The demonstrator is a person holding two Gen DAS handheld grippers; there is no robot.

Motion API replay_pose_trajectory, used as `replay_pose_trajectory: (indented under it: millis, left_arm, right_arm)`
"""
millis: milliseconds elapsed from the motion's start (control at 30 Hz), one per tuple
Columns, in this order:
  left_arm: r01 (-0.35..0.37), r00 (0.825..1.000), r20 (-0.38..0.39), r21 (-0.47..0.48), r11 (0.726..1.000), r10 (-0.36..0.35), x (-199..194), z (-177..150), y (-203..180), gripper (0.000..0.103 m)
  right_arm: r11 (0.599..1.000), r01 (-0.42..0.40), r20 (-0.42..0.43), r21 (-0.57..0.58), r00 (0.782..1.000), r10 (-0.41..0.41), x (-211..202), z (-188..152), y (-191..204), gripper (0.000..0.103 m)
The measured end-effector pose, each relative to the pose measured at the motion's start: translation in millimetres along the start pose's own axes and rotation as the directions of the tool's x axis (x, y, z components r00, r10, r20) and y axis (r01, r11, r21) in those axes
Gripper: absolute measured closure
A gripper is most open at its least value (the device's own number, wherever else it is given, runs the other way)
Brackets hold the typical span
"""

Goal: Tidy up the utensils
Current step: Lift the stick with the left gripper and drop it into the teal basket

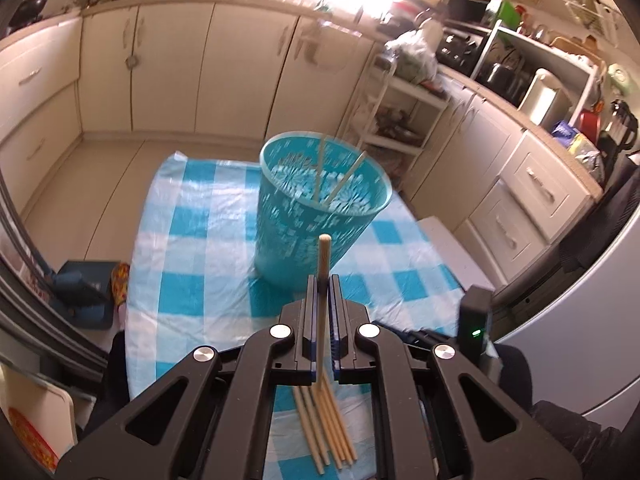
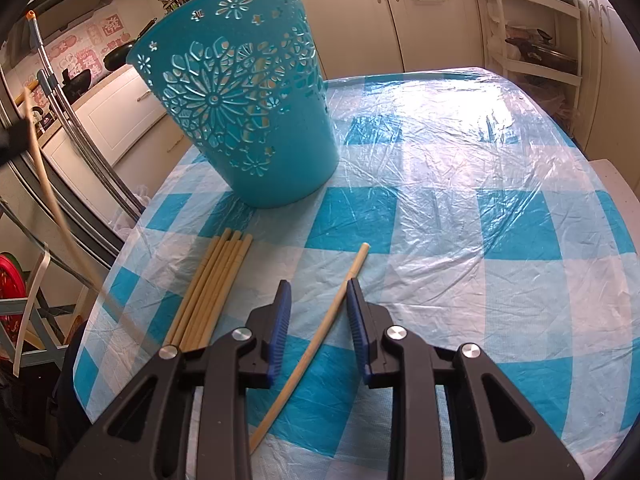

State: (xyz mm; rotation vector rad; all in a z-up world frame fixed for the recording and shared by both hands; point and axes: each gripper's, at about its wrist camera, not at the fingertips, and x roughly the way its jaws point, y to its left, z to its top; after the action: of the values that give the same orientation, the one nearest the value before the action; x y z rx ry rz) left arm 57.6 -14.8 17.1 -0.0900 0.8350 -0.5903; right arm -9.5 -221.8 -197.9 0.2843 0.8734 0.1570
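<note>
Overhead-lit kitchen, cream cabinets (image 1: 168, 68); blue-checked tablecloth (image 2: 440, 216) plastic-covered.

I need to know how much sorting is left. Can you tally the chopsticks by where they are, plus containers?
Chopsticks in the teal basket: 2
Held chopstick in the shut left tongs: 1
Loose chopstick between the open right tongs: 1
Bundle on the tablecloth: about 6, overlapping
Teal basket: 1
Total: about 10 chopsticks, 1 basket
</note>
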Motion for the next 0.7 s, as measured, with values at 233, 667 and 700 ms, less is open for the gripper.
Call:
replay_pose_trajectory:
  millis: [233,667,700]
  left_arm:
    - [0.018,0.99,0.138,0.051,0.999,-0.025,-50,40,-22,0.098]
    - [-0.037,0.929,0.369,0.094,0.995,0.0,-100,130,-56,0.098]
    - [-0.055,0.928,0.372,0.097,0.994,0.016,-94,133,-57,0.098]
  right_arm:
    - [1.0,-0.001,0.0,0.001,1.0,0.001,0,0,0,0.074]
    - [1.0,-0.001,0.001,0.001,1.0,0.001,0,0,-1,0.074]
    - [1.0,-0.001,0.001,0.001,1.0,0.001,0,0,-1,0.074]
